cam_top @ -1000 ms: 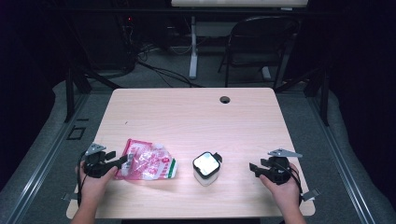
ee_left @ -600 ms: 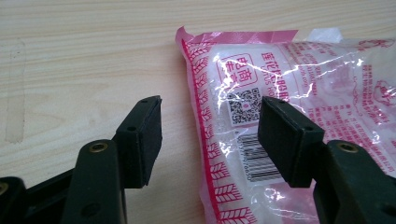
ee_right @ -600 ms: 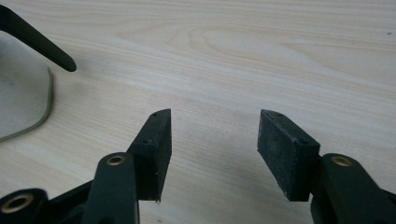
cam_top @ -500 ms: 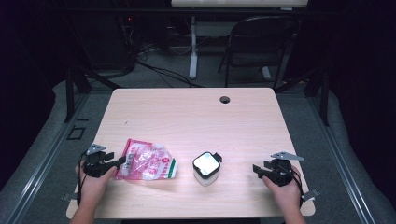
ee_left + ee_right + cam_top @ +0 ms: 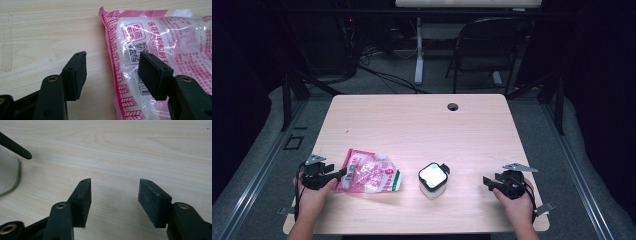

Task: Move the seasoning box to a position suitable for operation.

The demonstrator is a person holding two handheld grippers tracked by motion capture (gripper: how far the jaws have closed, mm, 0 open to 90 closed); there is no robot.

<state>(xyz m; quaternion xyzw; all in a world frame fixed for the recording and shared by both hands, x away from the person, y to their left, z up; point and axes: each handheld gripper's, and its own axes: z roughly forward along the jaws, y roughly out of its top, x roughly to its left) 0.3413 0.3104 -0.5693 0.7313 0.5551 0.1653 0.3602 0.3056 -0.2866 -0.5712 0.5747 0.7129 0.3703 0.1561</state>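
The bag (image 5: pixel 371 172) sits flat at the front-left of the table (image 5: pixel 412 125), and our left gripper (image 5: pixel 111 63) is right at its near edge with jaws wide, one over bare wood and one over the plastic, same as a second ago. What's changed is the right gripper (image 5: pixel 486 180): it's slid back toward the front-right edge, away from the jar (image 5: pixel 432 180), jaws wide and holding nothing. So we figure the left grabs the bag first while the right waits.

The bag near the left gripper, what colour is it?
Clear bag with pink print; left gripper view.
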